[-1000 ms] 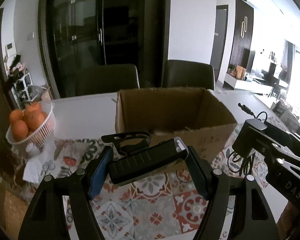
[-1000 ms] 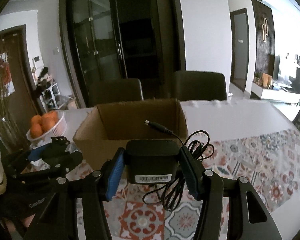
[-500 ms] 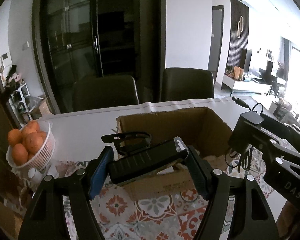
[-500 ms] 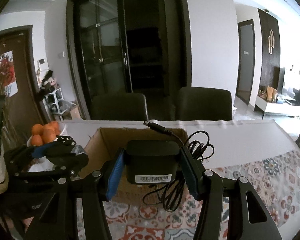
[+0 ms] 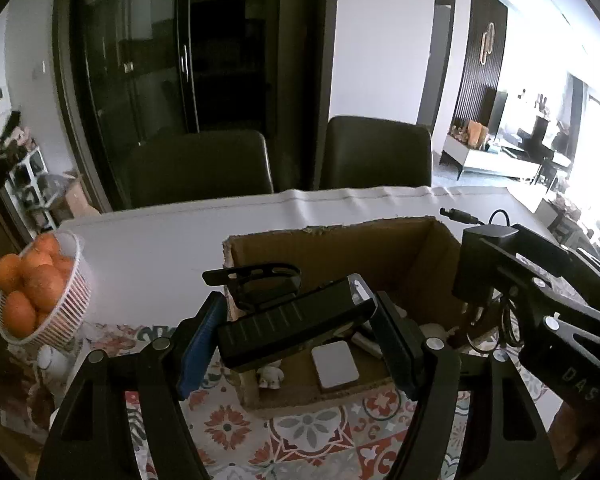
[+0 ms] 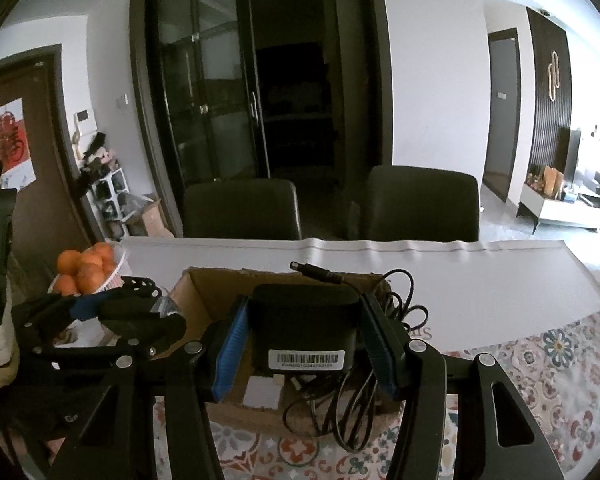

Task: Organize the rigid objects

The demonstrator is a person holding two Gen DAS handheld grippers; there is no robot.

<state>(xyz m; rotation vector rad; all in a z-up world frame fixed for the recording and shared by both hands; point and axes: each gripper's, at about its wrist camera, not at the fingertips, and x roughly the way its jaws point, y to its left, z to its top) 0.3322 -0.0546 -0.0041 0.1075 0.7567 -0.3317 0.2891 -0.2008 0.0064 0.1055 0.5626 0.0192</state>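
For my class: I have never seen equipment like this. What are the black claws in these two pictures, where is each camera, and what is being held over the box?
No robot here: a person holds a two-finger gripper in each hand, each with a camera looking along its fingers. The left gripper clamps a black ribbed device with a clip. The right gripper clamps a black power adapter with a barcode label and dangling cable. Both hang above an open cardboard box on a patterned tablecloth; small items already lie inside. A basket of oranges stands to the left.
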